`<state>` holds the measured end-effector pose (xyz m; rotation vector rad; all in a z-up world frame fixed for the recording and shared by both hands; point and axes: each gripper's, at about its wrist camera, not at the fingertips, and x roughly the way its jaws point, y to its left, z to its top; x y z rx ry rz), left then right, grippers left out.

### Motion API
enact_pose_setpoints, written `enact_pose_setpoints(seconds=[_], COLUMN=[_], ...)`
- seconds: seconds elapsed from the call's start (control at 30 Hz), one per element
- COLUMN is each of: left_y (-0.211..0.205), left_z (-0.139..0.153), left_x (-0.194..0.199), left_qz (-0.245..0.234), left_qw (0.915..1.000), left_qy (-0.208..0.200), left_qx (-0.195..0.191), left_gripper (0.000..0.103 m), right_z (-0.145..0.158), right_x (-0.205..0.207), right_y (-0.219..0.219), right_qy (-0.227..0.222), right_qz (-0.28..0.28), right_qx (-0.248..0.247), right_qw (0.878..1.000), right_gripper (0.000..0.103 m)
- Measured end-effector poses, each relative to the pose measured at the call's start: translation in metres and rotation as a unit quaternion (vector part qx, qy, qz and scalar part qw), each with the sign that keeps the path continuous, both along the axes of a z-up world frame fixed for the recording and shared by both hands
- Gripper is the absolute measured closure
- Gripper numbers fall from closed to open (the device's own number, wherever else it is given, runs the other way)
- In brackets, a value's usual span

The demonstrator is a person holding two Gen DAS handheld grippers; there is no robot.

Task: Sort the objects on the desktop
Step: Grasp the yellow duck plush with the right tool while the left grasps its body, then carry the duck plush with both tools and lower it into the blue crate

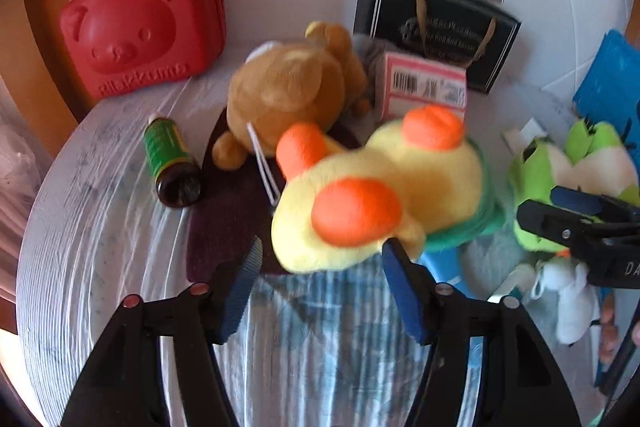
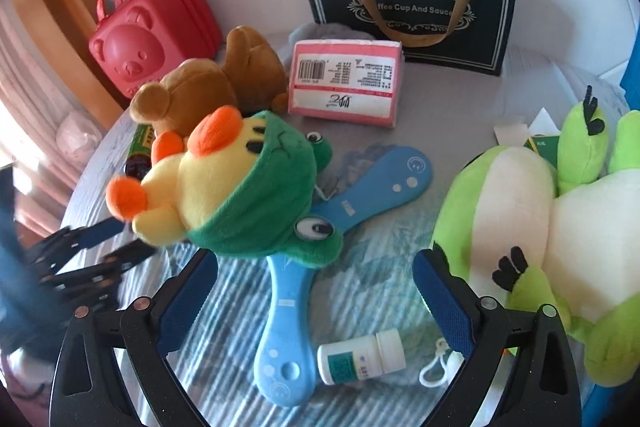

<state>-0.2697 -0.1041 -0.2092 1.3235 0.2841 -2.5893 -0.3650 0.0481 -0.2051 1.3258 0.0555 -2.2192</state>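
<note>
A yellow duck plush point(image 1: 380, 187) with orange feet and a green frog hat point(image 2: 256, 211) lies on the table beside a brown bear plush point(image 1: 288, 87). My left gripper point(image 1: 324, 251) is open, its tips on either side of the duck's rear; the right pad touches it and a sliver of gap shows at the left pad. In the right wrist view the left gripper point(image 2: 132, 239) reaches the duck from the left. My right gripper point(image 2: 316, 259) is open and holds nothing, above a blue paddle point(image 2: 360, 195). A green frog plush point(image 2: 540, 227) lies against its right finger.
A red bear case point(image 1: 140, 23) and a black gift bag point(image 2: 408, 7) stand at the back, with a pink box point(image 2: 344, 83) in front. A green-labelled bottle point(image 1: 170, 159), a maroon cloth point(image 1: 228, 211) and a white pill bottle point(image 2: 360, 353) lie on the round table point(image 1: 92, 227).
</note>
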Motion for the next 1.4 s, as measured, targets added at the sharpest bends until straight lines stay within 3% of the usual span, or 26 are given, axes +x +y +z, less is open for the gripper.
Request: enact_pose_setpoints(seconds=[0.07,0.17,0.27,0.4,0.5,0.67,0.77,0.87,0.9,0.93,0.97,1.07,1.3,1.4], left_y=[-0.009,-0.018,-0.033,-0.03,-0.026,-0.023,-0.021,-0.012,-0.011,-0.012,-0.011,-0.012,-0.017,-0.013], left_z=[-0.005,-0.029,-0.045,-0.065,-0.081,-0.11,-0.104,-0.091,-0.088,-0.086,-0.087,-0.08,-0.047,-0.014], left_x=[-0.007,-0.033,-0.039,-0.04,-0.041,-0.047,-0.043,-0.045,-0.046,-0.048,-0.05,-0.045,-0.006,-0.004], left_qz=[0.004,0.009,-0.005,-0.021,-0.024,-0.017,-0.02,-0.037,-0.049,-0.064,-0.062,-0.067,-0.08,-0.088], left_qw=[1.0,0.9993,0.9975,0.9981,0.9979,0.9973,0.9986,0.9983,0.9977,0.9972,0.997,0.9965,0.9948,0.9924], left_qy=[0.001,-0.022,-0.031,-0.044,-0.059,-0.071,-0.045,-0.024,-0.024,-0.026,-0.024,-0.018,0.025,0.051], left_qx=[0.001,0.027,0.064,0.037,0.01,-0.011,-0.016,-0.038,-0.04,-0.029,-0.04,-0.046,-0.059,-0.069], left_gripper=[0.029,0.028,0.021,0.01,0.01,0.01,0.011,0.016,0.032,0.042,0.042,0.046,0.046,0.046], right_z=[0.013,0.026,0.007,-0.018,-0.04,-0.037,-0.036,-0.042,-0.043,-0.043,-0.041,-0.029,0.005,0.033], right_x=[-0.005,-0.014,-0.032,-0.042,-0.046,-0.041,-0.043,-0.051,-0.053,-0.053,-0.052,-0.042,-0.011,0.007], right_y=[-0.003,-0.01,-0.027,-0.044,-0.05,-0.056,-0.059,-0.058,-0.059,-0.061,-0.062,-0.062,-0.044,-0.034], right_qy=[0.009,0.028,-0.002,-0.013,-0.048,-0.024,-0.006,-0.021,-0.026,-0.028,-0.028,-0.009,0.023,0.047], right_qz=[0.002,0.003,0.013,0.031,0.052,0.076,0.082,0.083,0.086,0.088,0.092,0.092,0.083,0.077], right_qx=[-0.018,-0.048,-0.017,0.008,0.001,0.008,0.011,-0.005,-0.007,-0.004,-0.009,0.005,-0.01,-0.02], right_qw=[1.0,0.998,1.0,0.999,0.997,0.997,0.997,0.996,0.996,0.996,0.995,0.996,0.996,0.996], right_gripper=[0.0,0.0,0.0,0.0,0.0,0.0,0.0,0.0,0.0,0.002,0.018,0.027,0.03,0.03])
